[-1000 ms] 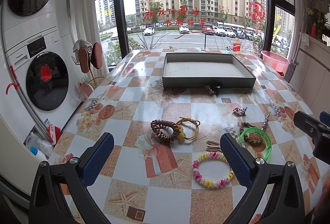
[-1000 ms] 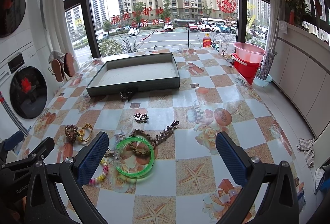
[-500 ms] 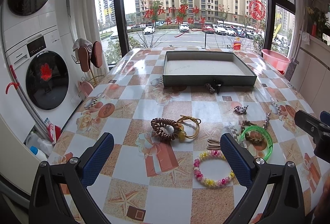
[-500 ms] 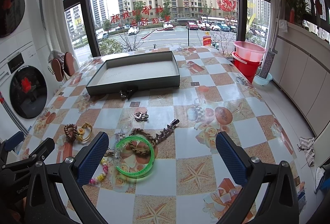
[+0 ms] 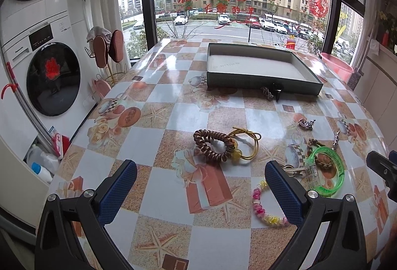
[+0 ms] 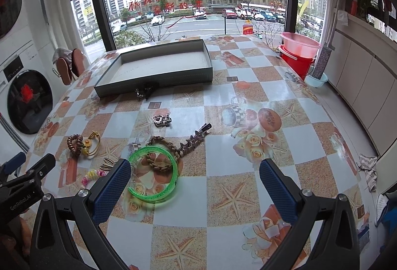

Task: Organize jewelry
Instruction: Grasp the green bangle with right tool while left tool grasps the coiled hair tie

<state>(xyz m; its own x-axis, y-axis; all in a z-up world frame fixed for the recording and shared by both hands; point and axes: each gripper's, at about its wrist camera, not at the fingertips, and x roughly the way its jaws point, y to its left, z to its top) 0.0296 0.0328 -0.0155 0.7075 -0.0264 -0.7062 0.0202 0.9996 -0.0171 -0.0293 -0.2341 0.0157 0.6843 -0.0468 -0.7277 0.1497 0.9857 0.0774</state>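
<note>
A shallow grey box [image 5: 260, 82] [image 6: 158, 85] stands at the far side of the checked table. Jewelry lies loose nearer me: a brown coil hair tie [image 5: 213, 145] [image 6: 75, 143] with a yellow cord band [image 5: 248, 143], a green bangle [image 5: 327, 170] [image 6: 152, 174] around a braided chain [image 6: 161, 155], a pink-yellow bead bracelet [image 5: 265, 208], a silver charm [image 5: 306, 123] [image 6: 161, 119] and a long hair clip [image 6: 196, 139]. My left gripper [image 5: 198, 185] hangs open just short of the coil tie. My right gripper [image 6: 194, 185] is open, its left finger beside the bangle.
A small dark clip [image 6: 145, 92] lies against the box's front wall. Washing machines [image 5: 42, 71] stand left of the table, a slipper rack [image 5: 106, 51] at its corner. Red and pink basins [image 6: 299, 51] sit on the floor at right, by the cabinets.
Both grippers have edged forward and lower toward the jewelry; the pieces appear larger and nearer. Nothing has been picked up and both stay open.
</note>
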